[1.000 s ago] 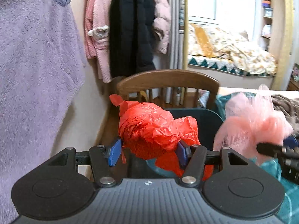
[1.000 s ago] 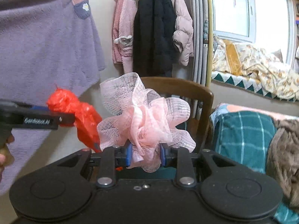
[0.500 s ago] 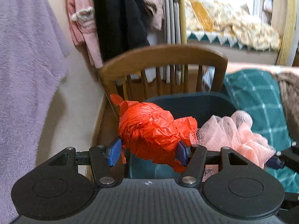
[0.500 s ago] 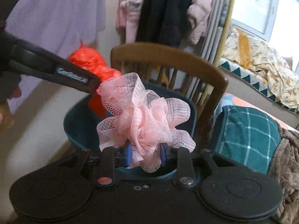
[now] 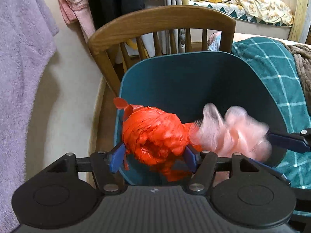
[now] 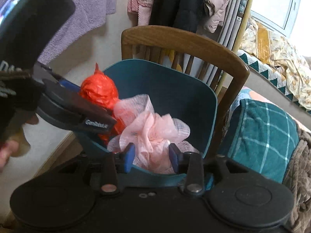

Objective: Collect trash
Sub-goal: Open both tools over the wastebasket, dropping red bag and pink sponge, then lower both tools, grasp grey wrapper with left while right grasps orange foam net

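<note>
Red bag wad (image 5: 153, 134): crumpled plastic, now low over the open mouth of the teal bin (image 5: 194, 73); a sec ago it was up at chair-back height.
Pink mesh pouf (image 6: 153, 134): same drop, now over the bin mouth too, touching the red wad; blurred in left view.
Left gripper (image 5: 153, 155): jaws opening, wad btwn the blue pads; can't tell if pads have let go yet.
Right gripper (image 6: 151, 155): jaws opening, wider than before; pouf btwn pads, gaps showing both sides.
Meaning: looks like release step; both items should fall in, so this pair is nearly done.
Hidden: bin bottom & contents not visible; bin's near rim cut off by gripper bodies; wooden chair (image 5: 161, 23) seat blocked.
</note>
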